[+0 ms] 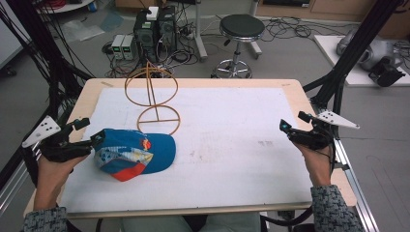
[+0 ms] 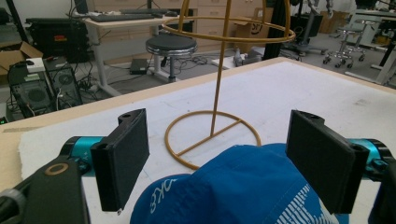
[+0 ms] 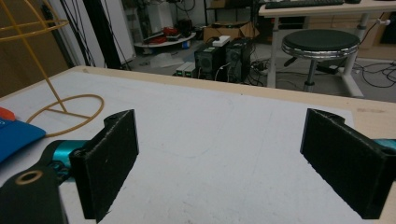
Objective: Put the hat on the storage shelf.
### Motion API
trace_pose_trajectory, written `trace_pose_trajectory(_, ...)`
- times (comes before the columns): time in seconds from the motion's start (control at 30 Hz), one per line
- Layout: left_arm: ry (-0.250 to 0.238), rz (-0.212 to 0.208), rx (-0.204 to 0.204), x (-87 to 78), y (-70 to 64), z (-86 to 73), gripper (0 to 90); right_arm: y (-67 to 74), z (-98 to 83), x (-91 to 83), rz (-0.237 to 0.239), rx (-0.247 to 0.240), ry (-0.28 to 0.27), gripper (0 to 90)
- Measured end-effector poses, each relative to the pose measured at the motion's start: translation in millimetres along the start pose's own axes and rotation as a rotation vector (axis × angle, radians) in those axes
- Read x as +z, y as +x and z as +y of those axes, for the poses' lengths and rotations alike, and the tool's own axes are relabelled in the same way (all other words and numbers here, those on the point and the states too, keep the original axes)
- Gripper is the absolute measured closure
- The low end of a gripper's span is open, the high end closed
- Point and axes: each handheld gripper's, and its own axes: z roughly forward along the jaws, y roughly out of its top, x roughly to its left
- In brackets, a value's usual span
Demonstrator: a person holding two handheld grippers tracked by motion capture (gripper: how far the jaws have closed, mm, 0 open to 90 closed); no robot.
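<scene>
A blue cap (image 1: 135,154) with an orange brim and patterned panels lies on the white mat (image 1: 232,145), left of centre. Just behind it stands a gold wire hat stand (image 1: 154,96), upright on its ring base. My left gripper (image 1: 92,130) is at the cap's left end, open. In the left gripper view its black jaws stand wide apart either side of the cap's crown (image 2: 233,191), with the stand (image 2: 215,126) beyond. My right gripper (image 1: 293,122) hovers open near the mat's right edge with nothing between its fingers (image 3: 112,158). The cap's edge (image 3: 16,133) shows far off.
The mat covers a wooden table (image 1: 89,94). On the floor beyond the far edge are a black stool (image 1: 241,29), computer towers (image 1: 154,29) and cables. Black frame posts (image 1: 348,53) rise beside the table's right and left sides.
</scene>
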Motion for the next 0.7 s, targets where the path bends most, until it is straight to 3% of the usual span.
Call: trace_pose_trajectory(0.7, 0.012, -0.020, 0.021, 1.3, -0.3, -3.0, 23.7, 0.5, 1.7, -2.8, 0.001, -0.005, -0.013, 10.6)
